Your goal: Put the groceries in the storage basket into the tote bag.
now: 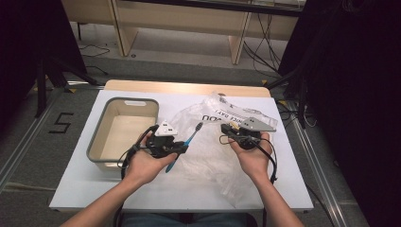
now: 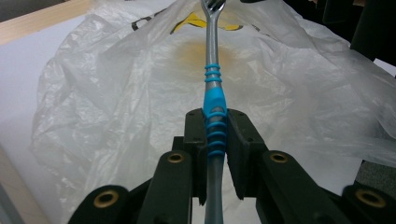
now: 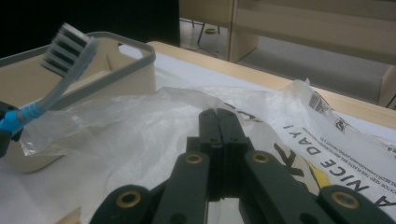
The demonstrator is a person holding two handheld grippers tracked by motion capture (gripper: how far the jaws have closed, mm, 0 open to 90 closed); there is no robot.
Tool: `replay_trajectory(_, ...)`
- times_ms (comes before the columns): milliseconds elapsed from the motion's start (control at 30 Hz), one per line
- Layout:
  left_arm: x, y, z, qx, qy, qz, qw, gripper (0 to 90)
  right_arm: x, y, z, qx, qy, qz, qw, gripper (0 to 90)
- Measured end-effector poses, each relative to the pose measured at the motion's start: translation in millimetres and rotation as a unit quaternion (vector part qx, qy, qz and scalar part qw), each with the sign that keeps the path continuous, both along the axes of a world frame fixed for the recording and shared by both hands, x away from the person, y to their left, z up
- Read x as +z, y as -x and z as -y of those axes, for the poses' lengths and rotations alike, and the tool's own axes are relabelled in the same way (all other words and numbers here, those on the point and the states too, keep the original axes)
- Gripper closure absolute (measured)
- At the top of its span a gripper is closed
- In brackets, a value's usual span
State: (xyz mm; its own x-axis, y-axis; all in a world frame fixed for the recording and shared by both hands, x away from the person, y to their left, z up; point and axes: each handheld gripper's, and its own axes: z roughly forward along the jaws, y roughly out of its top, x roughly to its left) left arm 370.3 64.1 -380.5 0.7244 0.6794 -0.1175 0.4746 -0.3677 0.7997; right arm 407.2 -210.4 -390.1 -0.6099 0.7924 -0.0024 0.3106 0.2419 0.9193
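Toothbrush [image 2: 214,100] and plastic bag [image 1: 215,142] are the work in hand. Largest first: the white table [image 1: 283,179] carries a beige bin [image 1: 101,137] with a grey rim at left, and the crumpled bag spreads over the middle. The right gripper [image 3: 217,116], jaws pressed together, seems to pinch the bag's film. The left gripper [image 2: 215,128] clamps the brush's blue handle, bristles aimed over the bag. The step looks like bagging; next, the mouth must be lifted open and the head steered inside.

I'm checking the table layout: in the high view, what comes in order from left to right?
Bin → left gripper holding the toothbrush → plastic bag → right gripper.
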Motion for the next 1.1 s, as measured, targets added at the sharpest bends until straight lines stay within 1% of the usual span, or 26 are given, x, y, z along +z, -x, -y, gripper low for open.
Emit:
replay_trajectory(167,-4.4,0.3,6.3,-0.006,-0.004,-0.006,1.0000,78.5,0.2,0.2,-0.1,0.001,-0.001,-0.001,1.0000,90.0)
replay_trajectory(267,-7.1,0.7,9.6,-0.011,-0.011,-0.009,0.9998,78.5,0.3,0.1,0.2,0.001,-0.002,-0.001,1.0000,90.0)
replay_trajectory(500,-11.7,-0.9,14.3,-0.013,-0.019,-0.014,0.9996,78.5,0.6,0.3,0.4,0.000,-0.003,-0.001,1.0000,90.0)
replay_trajectory(733,-20.1,-2.7,19.8,-0.015,-0.035,-0.019,0.9991,78.5,0.9,0.5,0.3,0.001,-0.004,-0.001,1.0000,90.0)
replay_trajectory(800,-21.5,-3.7,20.8,-0.015,-0.043,-0.019,0.9988,78.5,1.2,0.6,0.4,0.000,-0.005,-0.001,1.0000,90.0)
replay_trajectory(900,-23.5,-5.6,23.3,-0.013,-0.046,-0.022,0.9986,78.5,1.5,0.6,0.3,0.001,-0.005,0.000,1.0000,90.0)
replay_trajectory(967,-24.9,-6.9,25.2,-0.011,-0.054,-0.019,0.9983,78.5,1.6,0.6,0.1,0.002,-0.005,0.000,1.0000,90.0)
replay_trajectory(1100,-27.5,-9.0,28.9,-0.011,-0.062,-0.025,0.9977,78.5,2.0,1.1,-0.3,0.003,-0.006,0.000,1.0000,90.0)
